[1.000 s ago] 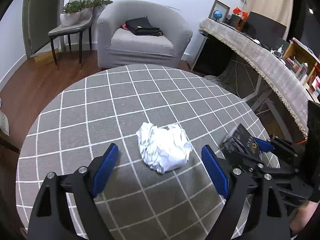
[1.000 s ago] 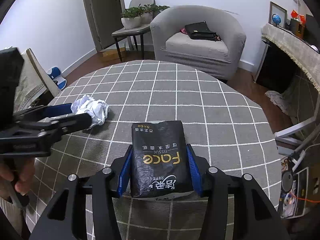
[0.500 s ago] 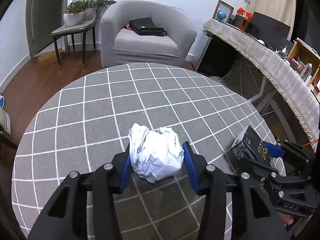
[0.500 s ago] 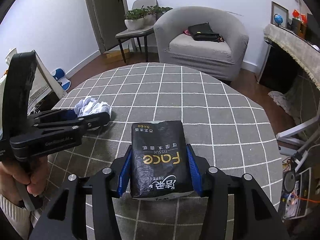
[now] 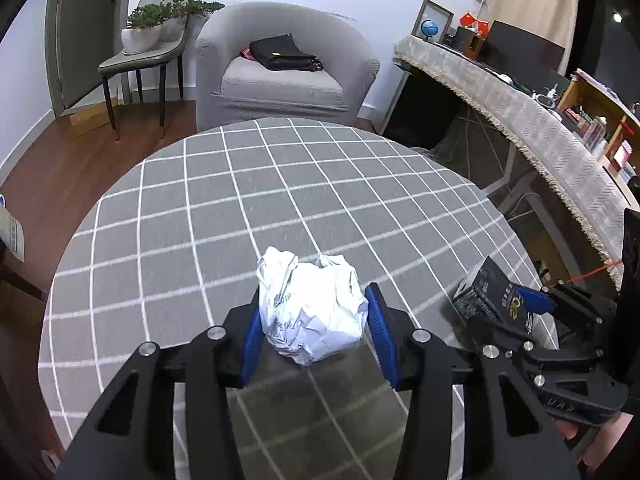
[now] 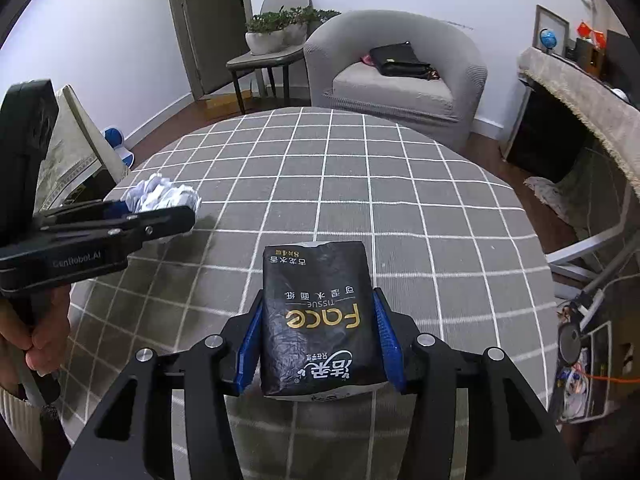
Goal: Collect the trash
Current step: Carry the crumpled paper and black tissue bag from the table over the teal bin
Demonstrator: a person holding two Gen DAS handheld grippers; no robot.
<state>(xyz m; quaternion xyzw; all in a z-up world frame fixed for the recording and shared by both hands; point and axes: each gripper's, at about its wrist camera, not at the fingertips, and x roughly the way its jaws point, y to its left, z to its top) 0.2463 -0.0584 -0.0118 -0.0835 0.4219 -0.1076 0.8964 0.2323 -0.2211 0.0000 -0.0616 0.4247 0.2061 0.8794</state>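
1. Grey checked cloth covers round table.
2. L gripper: blue fingers clamped on crumpled white paper wad, near table's front edge.
3. R gripper: fingers clamped on black tissue pack, gold "Face" print, also by table's front edge.
4. Wad sits left of pack over table.
5. Armchair w/ black bag beyond table's far side.
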